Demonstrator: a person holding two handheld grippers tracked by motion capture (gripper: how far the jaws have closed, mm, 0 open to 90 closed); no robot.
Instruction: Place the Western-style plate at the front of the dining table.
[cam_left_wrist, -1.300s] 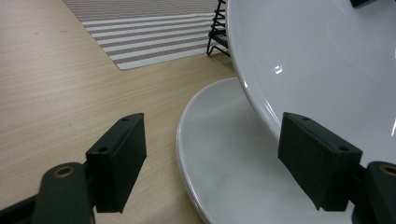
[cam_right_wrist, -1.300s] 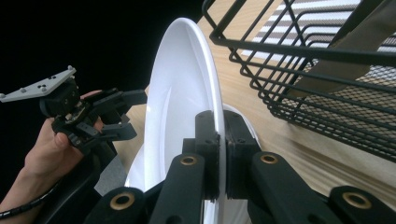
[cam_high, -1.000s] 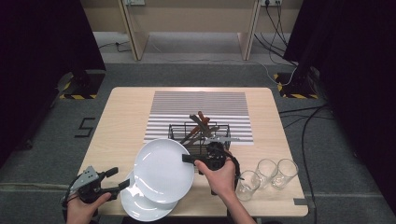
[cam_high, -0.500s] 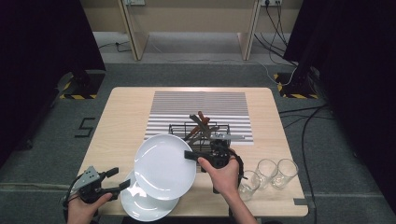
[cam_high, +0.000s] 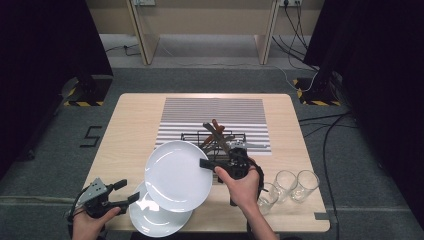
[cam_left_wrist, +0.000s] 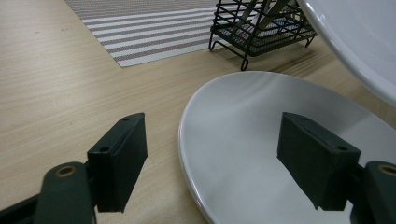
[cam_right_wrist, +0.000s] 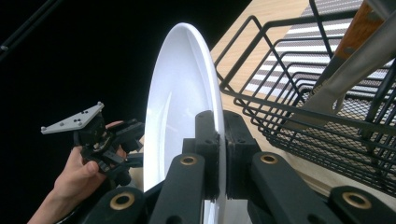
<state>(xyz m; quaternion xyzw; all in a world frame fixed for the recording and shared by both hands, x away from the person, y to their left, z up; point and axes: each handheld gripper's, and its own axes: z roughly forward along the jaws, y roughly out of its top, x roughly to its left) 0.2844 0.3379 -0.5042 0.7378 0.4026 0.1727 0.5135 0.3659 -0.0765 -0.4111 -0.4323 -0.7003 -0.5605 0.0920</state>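
Observation:
My right gripper (cam_high: 206, 163) is shut on the right rim of a white plate (cam_high: 177, 175) and holds it tilted above the table. In the right gripper view both jaws pinch that plate (cam_right_wrist: 177, 93) at its edge (cam_right_wrist: 219, 149). A second white plate (cam_high: 157, 217) lies flat on the table near the front edge, partly under the raised one. My left gripper (cam_high: 127, 191) stands open at its left rim. In the left gripper view the flat plate's (cam_left_wrist: 280, 140) edge runs between the spread jaws (cam_left_wrist: 210, 158) without touching them.
A black wire rack (cam_high: 215, 140) with wooden-handled utensils stands on the striped mat (cam_high: 215, 112), just behind the raised plate. Three clear glasses (cam_high: 285, 182) stand at the front right. The left half of the wooden table (cam_high: 125, 130) is bare.
The raised plate has shifted slightly away from the front edge, towards the rack, with my right gripper. The left gripper and the flat plate have not moved.

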